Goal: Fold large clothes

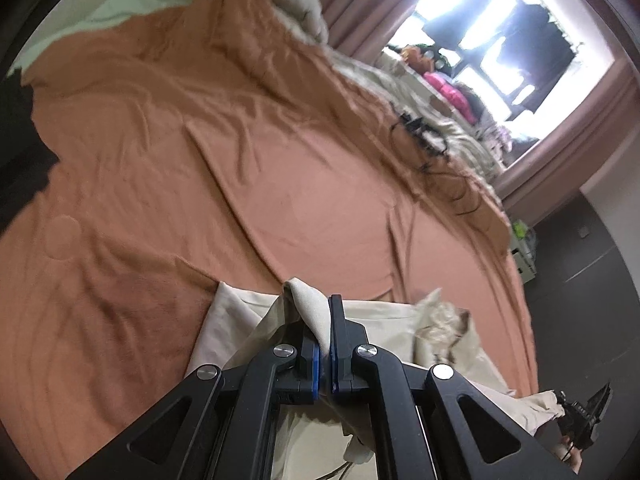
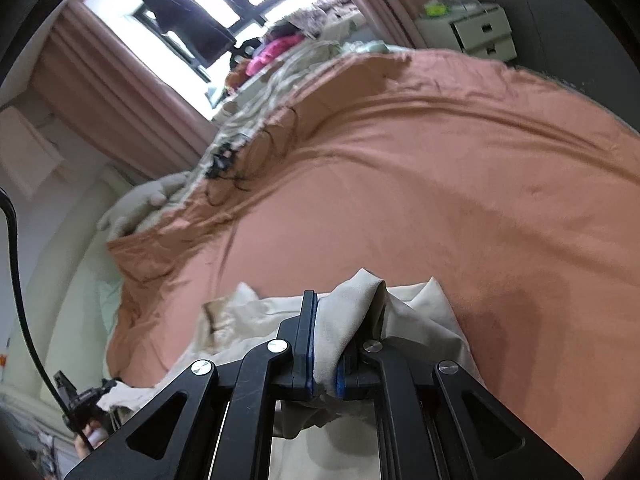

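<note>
Fingers (image 1: 336,320) of the left gripper (image 1: 316,320) are clamped on a bunched fold of the cream garment (image 1: 376,316), which lies on the orange bedsheet (image 1: 200,152) at the near edge of the bed. From the right wrist, the right gripper (image 2: 344,320) likewise pinches a thick fold of the garment (a window (image 2: 208,12) glares behind).

Matt beige cloth garment (image 1: 384,316), seemingly cotton; creased matt terracotta bedsheet (image 1: 200,160)
</note>
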Tool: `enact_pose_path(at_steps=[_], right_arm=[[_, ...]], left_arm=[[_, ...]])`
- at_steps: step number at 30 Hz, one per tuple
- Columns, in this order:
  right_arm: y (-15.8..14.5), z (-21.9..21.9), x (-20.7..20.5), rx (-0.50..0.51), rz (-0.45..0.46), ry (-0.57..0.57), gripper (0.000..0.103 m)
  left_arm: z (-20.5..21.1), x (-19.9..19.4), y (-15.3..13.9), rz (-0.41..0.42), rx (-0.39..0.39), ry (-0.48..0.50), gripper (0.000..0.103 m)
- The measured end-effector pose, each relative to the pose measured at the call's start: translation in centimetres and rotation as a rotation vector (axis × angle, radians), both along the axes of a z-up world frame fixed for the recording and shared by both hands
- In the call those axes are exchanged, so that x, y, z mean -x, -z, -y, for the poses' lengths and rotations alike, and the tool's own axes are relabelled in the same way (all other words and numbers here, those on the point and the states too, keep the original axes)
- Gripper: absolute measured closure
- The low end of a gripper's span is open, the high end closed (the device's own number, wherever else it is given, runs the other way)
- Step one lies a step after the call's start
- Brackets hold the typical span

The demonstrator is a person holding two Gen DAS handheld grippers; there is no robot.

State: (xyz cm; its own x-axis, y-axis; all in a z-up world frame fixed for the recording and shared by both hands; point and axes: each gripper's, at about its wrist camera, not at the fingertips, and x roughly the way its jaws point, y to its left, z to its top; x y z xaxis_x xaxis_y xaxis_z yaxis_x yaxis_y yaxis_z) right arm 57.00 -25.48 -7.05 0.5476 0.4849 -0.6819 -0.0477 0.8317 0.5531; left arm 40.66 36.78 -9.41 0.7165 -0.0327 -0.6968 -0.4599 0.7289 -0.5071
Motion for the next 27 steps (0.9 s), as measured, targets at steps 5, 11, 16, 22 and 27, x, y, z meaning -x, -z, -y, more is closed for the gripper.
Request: enact_pose_path(at_steps=[5,11,16,22,27], right_arm=[[4.1,-1.3,-2.5,0.066,-0.08,0.011,0.084],[4.9,-2.3,-2.5,0.103,-0.061,0.012,0.038],[3.1,-3.6,-0.8,0.133,-0.041,-0.034,0.038],[0.5,-6.7,2.9,0.181,-0.03,-0.122,0.038],[-1.0,-9.1,6.7,0.21,-0.018,-0.176,0.038]], left_arm=[[-1.3,-3.1,4.2,-0.087,0.085,0.017,0.092],[-1.8,-2.4,3.4,0.001,0.116,0.015,0.03],[-2.0,0.7,1.4,0.027,0.084,-0.008,0.03],[-1.4,5.4,1.1,-0.012,0.021,-0.027,0.03],[-1.1,9.9,2.5,-0.028,0.034,-0.047,0.03]])
